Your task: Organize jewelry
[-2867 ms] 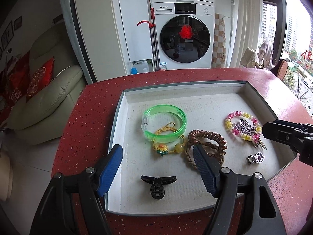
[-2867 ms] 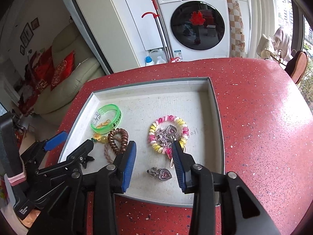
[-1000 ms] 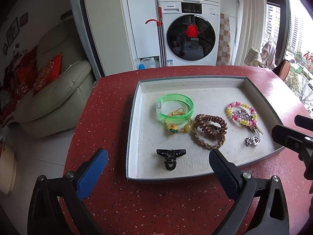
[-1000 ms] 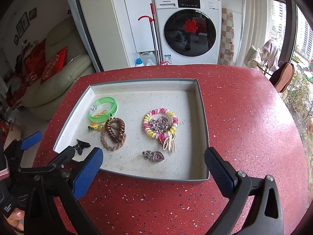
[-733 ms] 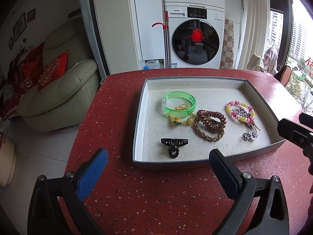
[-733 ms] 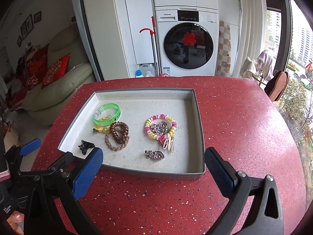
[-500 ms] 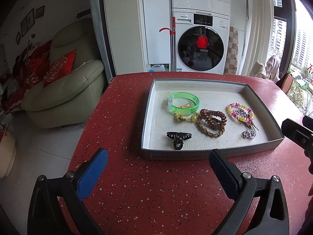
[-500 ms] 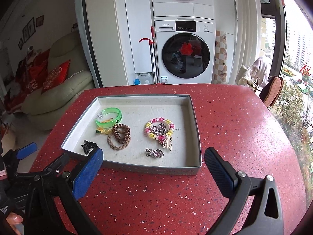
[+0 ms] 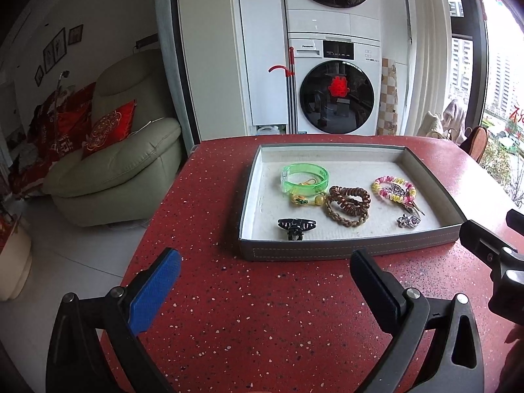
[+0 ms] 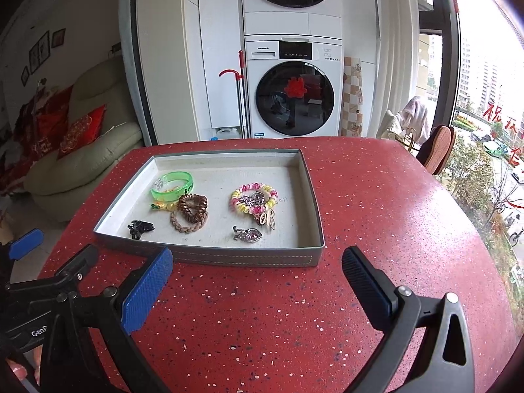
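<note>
both tongs, left tongs [image 9: 265, 281] and right tongs [image 10: 257, 278], have pulled back from the tray [image 10: 245, 257], gaping wide, empty, over bare red tabletop [image 10: 376, 196]; washing machine [image 10: 294, 91] behind.

In the grey tray [image 10: 249, 258] we see a green bangle [image 10: 173, 184] at the back-left, coil ties (brown, pastel) mid-tray, and a black claw clip [image 10: 140, 228] front-left.

A red speckled table [image 9: 262, 294] stood before a stacked washer [image 9: 337, 98] and white cabinets. A pale armchair [image 9: 114, 170] with red cushions sat left; daylight came through the window [image 10: 484, 82] on the right.
</note>
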Tool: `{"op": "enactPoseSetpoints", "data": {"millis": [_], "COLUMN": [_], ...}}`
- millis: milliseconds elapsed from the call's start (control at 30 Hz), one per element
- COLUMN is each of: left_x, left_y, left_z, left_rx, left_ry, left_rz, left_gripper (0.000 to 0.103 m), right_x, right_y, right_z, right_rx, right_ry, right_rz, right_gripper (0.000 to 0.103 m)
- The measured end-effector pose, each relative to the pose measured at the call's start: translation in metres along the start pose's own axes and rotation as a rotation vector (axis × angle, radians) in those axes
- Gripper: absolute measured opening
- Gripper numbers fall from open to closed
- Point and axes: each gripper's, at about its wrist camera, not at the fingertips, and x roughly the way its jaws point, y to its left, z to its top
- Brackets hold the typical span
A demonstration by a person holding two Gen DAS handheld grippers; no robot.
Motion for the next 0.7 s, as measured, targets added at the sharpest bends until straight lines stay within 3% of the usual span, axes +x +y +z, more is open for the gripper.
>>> {"op": "enactPoseSetpoints", "data": {"millis": [700], "left_x": [-0.0032], "left_y": [-0.0019], "left_z": [-0.0015], "left_rx": [0.007], "left_ry": [0.006], "left_rz": [0.000], "left_gripper": [0.103], "right_x": [-0.0062], "right_y": [0.0014], "right_z": [0.0012], "right_rx": [-0.015], "right_ry": [-0.011], "right_rz": [-0.014], "right_gripper": [0.103]}}
